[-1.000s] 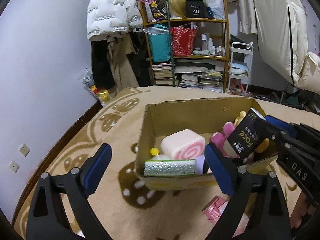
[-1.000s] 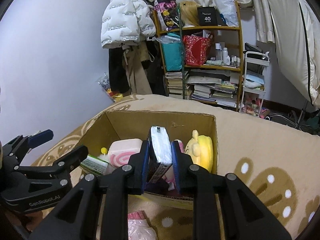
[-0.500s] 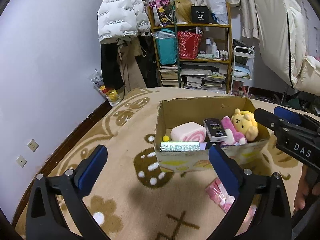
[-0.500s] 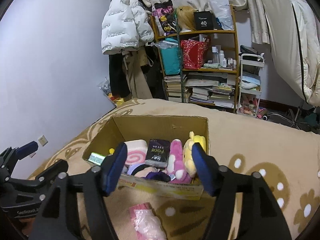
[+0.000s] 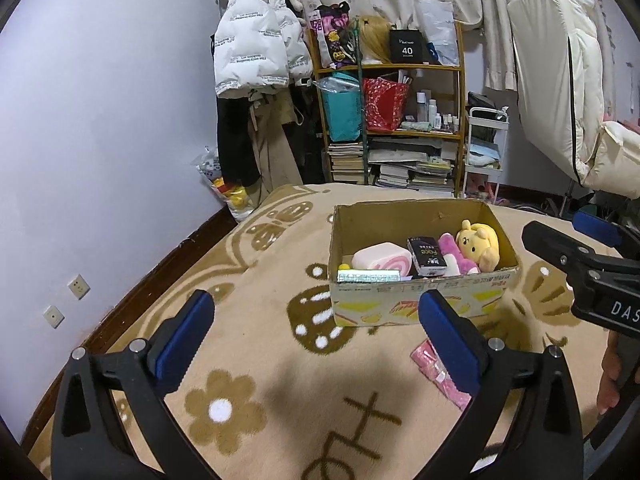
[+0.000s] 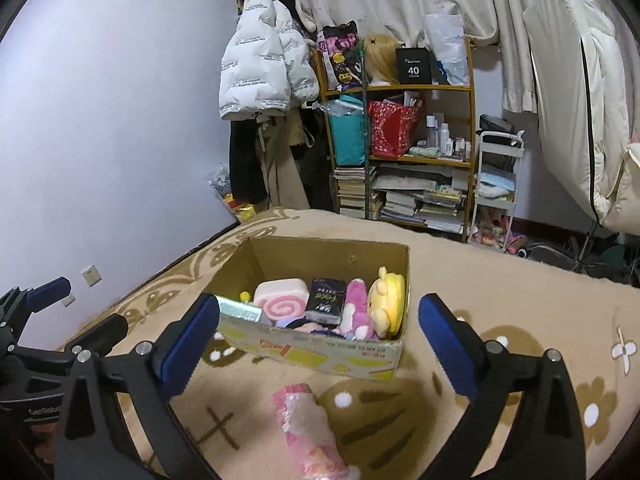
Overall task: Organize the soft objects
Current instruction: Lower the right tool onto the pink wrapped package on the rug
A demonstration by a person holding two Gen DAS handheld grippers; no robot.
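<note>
A cardboard box (image 5: 420,308) (image 6: 320,354) stands on the patterned blanket. In it lie a pink swirl-roll cushion (image 5: 382,256) (image 6: 280,302), a black "Face" tissue pack (image 5: 427,255) (image 6: 326,302), a pink plush (image 5: 454,254) (image 6: 356,312), a yellow plush (image 5: 480,242) (image 6: 388,300) and a shiny green pack (image 5: 368,277) (image 6: 238,308). A pink plastic packet (image 6: 308,428) (image 5: 440,376) lies on the blanket in front of the box. My left gripper (image 5: 316,344) is open and empty, short of the box. My right gripper (image 6: 318,352) is open and empty, above the packet.
A shelf (image 5: 392,120) with books, bags and bottles stands at the back. A white puffer jacket (image 5: 256,44) hangs on the left. A small white cart (image 5: 486,152) stands beside the shelf. A folded white mattress (image 5: 560,92) is on the right. The wall (image 5: 100,140) runs along the blanket's left edge.
My right gripper opened and let the black tissue pack go into the box. Both grippers then drew back from the box, which now looks smaller.
</note>
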